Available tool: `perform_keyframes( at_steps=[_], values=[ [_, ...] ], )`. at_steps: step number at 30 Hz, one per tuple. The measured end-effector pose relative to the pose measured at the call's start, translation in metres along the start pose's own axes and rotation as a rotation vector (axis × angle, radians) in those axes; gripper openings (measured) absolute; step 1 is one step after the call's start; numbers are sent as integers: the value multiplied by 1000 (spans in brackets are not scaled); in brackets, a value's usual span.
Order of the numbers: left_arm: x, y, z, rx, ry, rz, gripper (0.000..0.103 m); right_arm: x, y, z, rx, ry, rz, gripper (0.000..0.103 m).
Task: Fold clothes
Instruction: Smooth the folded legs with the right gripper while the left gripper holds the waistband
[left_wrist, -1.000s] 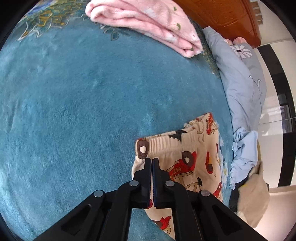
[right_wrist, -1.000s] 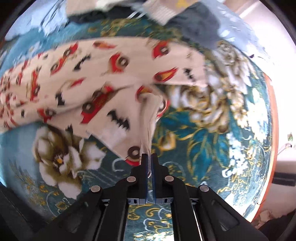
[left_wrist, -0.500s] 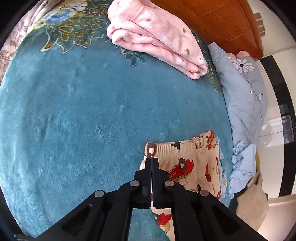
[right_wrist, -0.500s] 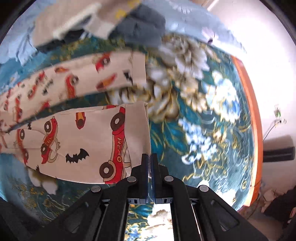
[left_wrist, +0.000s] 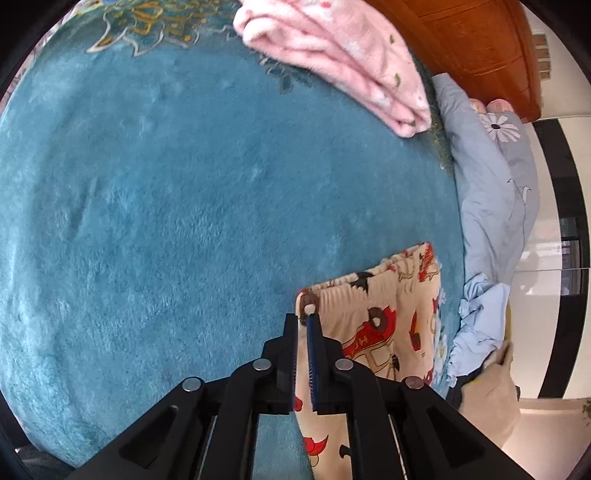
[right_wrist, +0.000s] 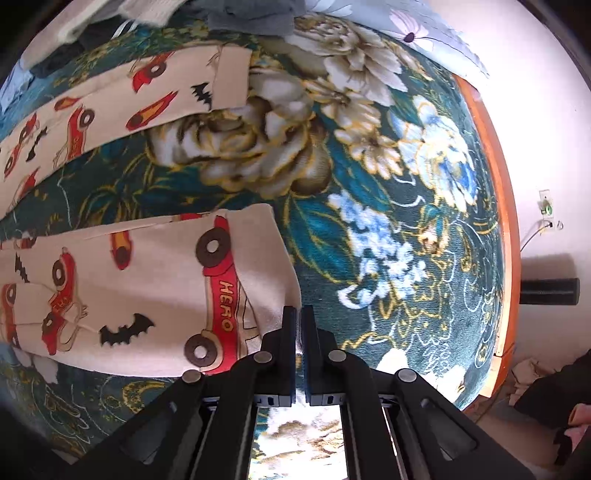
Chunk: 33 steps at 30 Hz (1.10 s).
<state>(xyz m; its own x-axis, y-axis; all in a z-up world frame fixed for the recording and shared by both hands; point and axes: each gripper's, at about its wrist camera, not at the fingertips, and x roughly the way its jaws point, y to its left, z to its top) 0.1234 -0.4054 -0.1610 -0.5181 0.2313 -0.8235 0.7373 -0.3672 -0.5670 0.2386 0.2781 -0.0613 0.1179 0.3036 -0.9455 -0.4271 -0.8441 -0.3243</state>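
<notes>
Cream pants printed with red cars and bats lie on a teal plush blanket. My left gripper is at the left corner of their elastic waistband. Its fingers stand a narrow gap apart, with the corner just at the tips. In the right wrist view, one pant leg lies flat, and my right gripper is shut on its hem corner. The other leg lies apart from it, farther up the floral blanket.
A folded pink blanket sits at the far end of the bed, below a wooden headboard. A grey-blue duvet and a light blue garment lie along the right. Piled clothes lie beyond the legs. The bed's wooden edge runs on the right.
The left fingers have parted slightly at the waistband corner. The right gripper pulled its pant leg down and away from the other leg, so it now lies flat.
</notes>
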Motion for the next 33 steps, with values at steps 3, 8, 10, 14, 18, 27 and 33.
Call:
perform_keyframes(
  at_steps=[3, 8, 10, 14, 18, 27, 33],
  values=[
    [8, -9, -4, 60, 19, 11, 20, 6, 8, 1, -11, 8, 17, 2],
    [20, -21, -11, 156, 48, 40, 11, 8, 2, 0, 15, 12, 31, 2],
    [16, -25, -12, 182, 29, 24, 2, 7, 0, 1, 26, 11, 41, 2],
    [-11, -35, -12, 235, -98, -37, 1, -2, 5, 4, 11, -3, 70, 2],
    [-75, -37, -4, 268, -363, -154, 0, -35, 12, 13, -49, -53, 129, 2],
    [-36, -16, 7, 148, -161, -22, 1, -54, -7, 13, -45, -54, 159, 2],
    [-22, 7, 5, -12, -94, 36, 48, 4, 10, -1, -45, 74, 153, 2]
  ],
)
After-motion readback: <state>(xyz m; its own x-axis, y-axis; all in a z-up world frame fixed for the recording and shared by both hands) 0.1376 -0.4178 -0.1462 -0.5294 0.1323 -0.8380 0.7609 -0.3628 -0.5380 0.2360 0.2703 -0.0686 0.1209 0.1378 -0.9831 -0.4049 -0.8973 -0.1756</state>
